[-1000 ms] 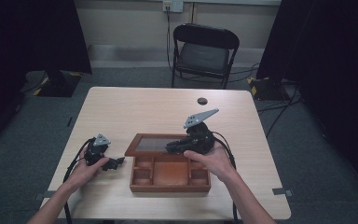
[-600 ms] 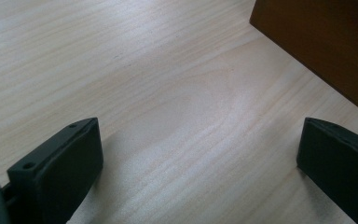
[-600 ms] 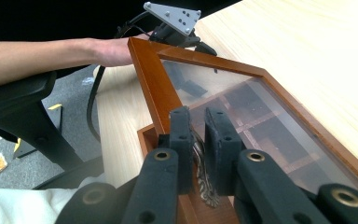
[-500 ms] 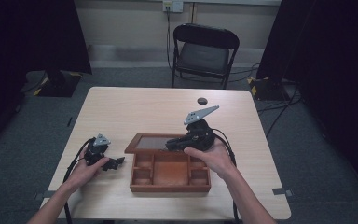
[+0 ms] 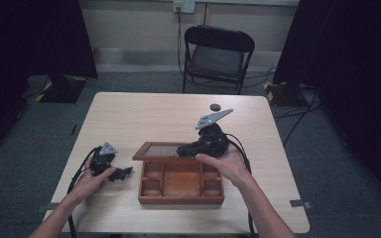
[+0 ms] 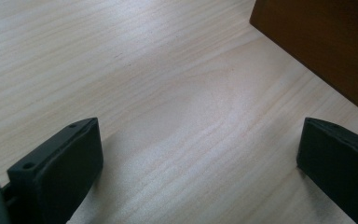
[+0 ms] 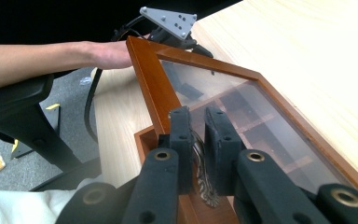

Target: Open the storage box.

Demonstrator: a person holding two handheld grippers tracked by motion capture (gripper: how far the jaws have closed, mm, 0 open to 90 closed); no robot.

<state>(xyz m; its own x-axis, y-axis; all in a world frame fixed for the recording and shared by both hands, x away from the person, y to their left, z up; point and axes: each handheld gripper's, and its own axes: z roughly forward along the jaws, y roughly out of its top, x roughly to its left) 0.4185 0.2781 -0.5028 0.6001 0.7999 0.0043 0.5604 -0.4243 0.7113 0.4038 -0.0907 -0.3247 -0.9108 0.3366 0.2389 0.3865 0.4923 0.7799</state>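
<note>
A wooden box [image 5: 181, 186] with compartments sits near the front of the table [image 5: 149, 114], its glass lid [image 5: 161, 150] raised partway; the right claw [image 7: 198, 140] is closed almost fully on a small metal clasp [image 7: 200, 156] at the lid's front edge, holding the lid tilted up; the left claw [image 5: 124, 172] rests on the table just left of the box, its jaws wide apart with nothing between them; a small dark disc [image 5: 215, 106] lies farther back on the table; a folding chair [image 5: 217, 57] stands beyond.
</note>
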